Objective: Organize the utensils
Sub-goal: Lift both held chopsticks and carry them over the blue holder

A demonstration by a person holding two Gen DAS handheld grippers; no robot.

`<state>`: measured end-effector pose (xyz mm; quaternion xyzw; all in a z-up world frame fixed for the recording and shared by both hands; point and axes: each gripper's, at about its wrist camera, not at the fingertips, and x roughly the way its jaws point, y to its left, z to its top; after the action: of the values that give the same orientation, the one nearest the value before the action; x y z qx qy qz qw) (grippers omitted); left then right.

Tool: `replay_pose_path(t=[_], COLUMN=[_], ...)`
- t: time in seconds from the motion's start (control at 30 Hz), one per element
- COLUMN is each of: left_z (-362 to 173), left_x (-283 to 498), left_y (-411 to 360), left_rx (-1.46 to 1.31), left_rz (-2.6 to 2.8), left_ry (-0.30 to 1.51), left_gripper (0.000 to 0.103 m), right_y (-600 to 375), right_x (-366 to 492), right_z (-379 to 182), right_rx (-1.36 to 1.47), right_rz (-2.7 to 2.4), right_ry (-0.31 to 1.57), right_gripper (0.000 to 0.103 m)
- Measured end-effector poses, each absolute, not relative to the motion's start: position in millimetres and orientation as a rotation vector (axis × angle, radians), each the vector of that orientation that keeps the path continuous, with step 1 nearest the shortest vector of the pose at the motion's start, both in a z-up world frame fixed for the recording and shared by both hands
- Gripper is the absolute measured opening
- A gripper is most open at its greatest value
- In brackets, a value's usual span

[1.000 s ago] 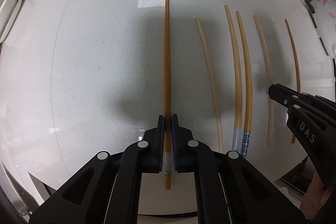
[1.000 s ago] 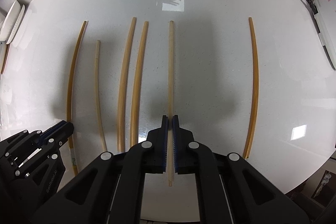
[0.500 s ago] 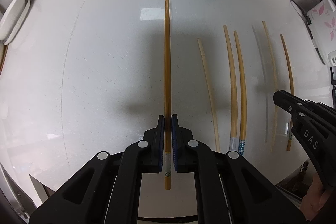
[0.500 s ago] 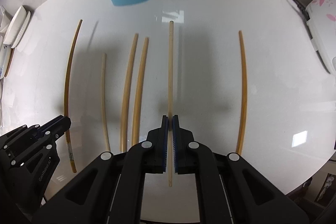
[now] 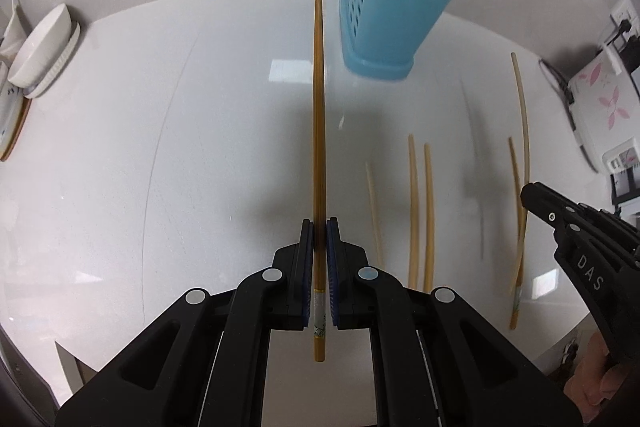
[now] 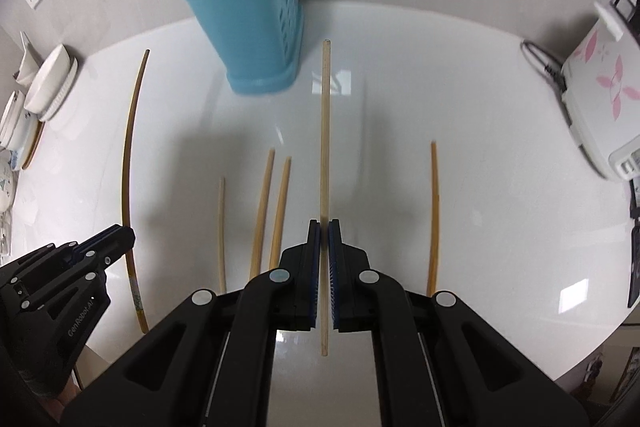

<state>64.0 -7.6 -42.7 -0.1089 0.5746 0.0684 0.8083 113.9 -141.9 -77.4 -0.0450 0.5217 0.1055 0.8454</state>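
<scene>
My left gripper [image 5: 319, 227] is shut on a dark amber chopstick [image 5: 318, 115] and holds it above the white table, pointing toward the blue utensil holder [image 5: 394, 19]. My right gripper [image 6: 324, 229] is shut on a pale chopstick [image 6: 325, 131], also raised. The blue holder [image 6: 250, 27] stands at the back and has several chopsticks in it. More chopsticks lie on the table: a pale one [image 6: 221, 227], a pair [image 6: 264, 203] [image 6: 281, 203], and one on the right [image 6: 434, 211]. The left gripper [image 6: 108, 239] with its chopstick shows at the left of the right wrist view.
White bowls and plates [image 5: 44, 47] are stacked at the table's left edge. A white appliance with pink flowers [image 6: 600, 95] and a cable stand at the right. The round white table [image 6: 500, 147] ends close below the grippers.
Both grippers have risen and tilted up with their chopsticks, lifting them off the table. The blue holder and its contents have come fully into view.
</scene>
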Motion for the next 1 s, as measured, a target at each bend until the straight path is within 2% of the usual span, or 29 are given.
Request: replay_pose_path(t=[0.33, 1.0], left_z=[3, 49], left_x=[63, 153], left_y=[-10, 4], left_rx=[-0.246, -0.276], left_rz=[0.138, 0.066], left_ry=[1.056, 0.791], left_gripper=[0.006, 0.006], right_y=[-150, -149], right_x=[135, 175], right_z=[-42, 17], right_rx=[-0.054, 0.019], right_rz=[0.255, 0.335], right_ry=[0.976, 0.736], right_gripper=[0.004, 0.004])
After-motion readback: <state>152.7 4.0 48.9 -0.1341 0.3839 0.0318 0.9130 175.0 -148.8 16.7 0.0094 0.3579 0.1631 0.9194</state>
